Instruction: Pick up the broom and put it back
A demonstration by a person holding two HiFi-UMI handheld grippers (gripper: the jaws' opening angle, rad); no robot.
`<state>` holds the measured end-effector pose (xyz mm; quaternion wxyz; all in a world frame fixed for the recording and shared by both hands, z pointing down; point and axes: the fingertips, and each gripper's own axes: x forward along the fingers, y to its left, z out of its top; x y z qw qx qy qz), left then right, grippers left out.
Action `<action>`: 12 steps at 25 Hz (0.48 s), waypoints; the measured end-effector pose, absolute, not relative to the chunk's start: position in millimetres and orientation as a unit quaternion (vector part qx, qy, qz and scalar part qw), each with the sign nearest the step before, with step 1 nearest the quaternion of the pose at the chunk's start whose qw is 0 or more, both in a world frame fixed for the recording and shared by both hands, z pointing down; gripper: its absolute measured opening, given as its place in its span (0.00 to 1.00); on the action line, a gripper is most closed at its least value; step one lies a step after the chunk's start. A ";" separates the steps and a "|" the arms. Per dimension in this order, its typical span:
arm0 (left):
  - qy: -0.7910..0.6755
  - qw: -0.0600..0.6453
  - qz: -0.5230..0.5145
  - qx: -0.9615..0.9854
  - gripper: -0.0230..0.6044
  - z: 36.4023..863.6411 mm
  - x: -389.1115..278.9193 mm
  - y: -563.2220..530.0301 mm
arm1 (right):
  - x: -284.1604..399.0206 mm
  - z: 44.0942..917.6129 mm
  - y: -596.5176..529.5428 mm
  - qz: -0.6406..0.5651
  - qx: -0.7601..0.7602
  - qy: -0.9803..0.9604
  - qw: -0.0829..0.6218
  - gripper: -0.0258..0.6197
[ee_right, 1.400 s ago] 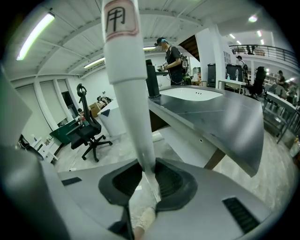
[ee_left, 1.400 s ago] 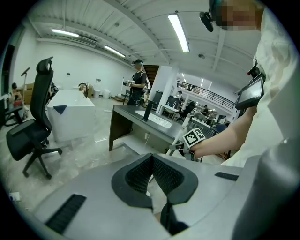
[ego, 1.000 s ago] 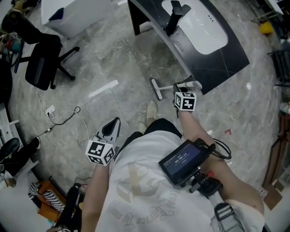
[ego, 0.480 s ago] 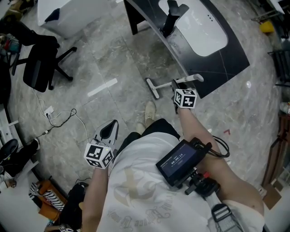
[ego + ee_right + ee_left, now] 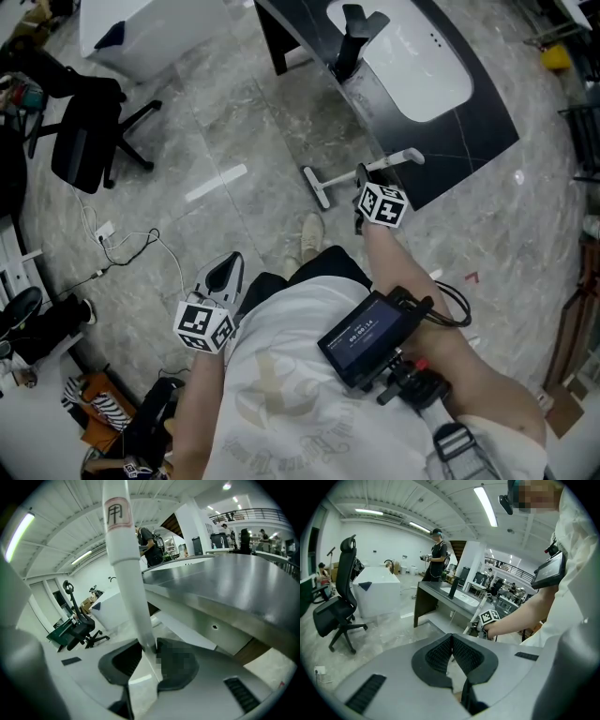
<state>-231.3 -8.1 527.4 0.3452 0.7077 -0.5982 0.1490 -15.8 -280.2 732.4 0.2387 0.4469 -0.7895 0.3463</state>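
Had the broom [image 5: 342, 178] clamped by its white handle in the right gripper [image 5: 362, 180], just in front of the dark counter [image 5: 469, 122] with the white basin [image 5: 412, 56]. In the right gripper view, found that handle [image 5: 126, 573] rising steeply from between the two dark pads [image 5: 124, 660], squeezed from both sides, with a red-printed label [image 5: 117, 513] high on the shaft.

Looked down in the head view on the flat head [image 5: 316, 185] at the handle's lower end, left of the right gripper and not far from a pale shoe [image 5: 312, 230]. Could not tell from above whether it touched the marbled floor [image 5: 253, 122] or hung just clear of it.

Carried the left gripper [image 5: 228, 270] low at the person's left side, well apart from the broom and tipped down toward the floor. Had its ribbed pads [image 5: 438, 656] pressed together, with nothing between them.

Noted a black office chair [image 5: 84, 141] off to the left, a thin cable [image 5: 141, 242] looped on the floor near it, and a small screen unit [image 5: 367, 336] strapped to the right forearm. Caught a person [image 5: 438, 559] standing behind the counter in the left gripper view.
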 end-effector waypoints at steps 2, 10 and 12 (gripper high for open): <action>-0.600 0.346 0.149 0.706 0.05 527.4 -229.2 -8.0 | -13.5 733.9 -281.7 0.360 0.456 -0.781 0.229 0.19; -0.602 0.344 0.147 0.706 0.05 529.1 -222.1 -13.7 | -3.1 740.8 -286.7 0.383 0.474 -0.765 0.210 0.19; -0.602 0.344 0.148 0.705 0.05 528.9 -222.2 -15.3 | -2.1 741.6 -288.8 0.385 0.469 -0.767 0.210 0.19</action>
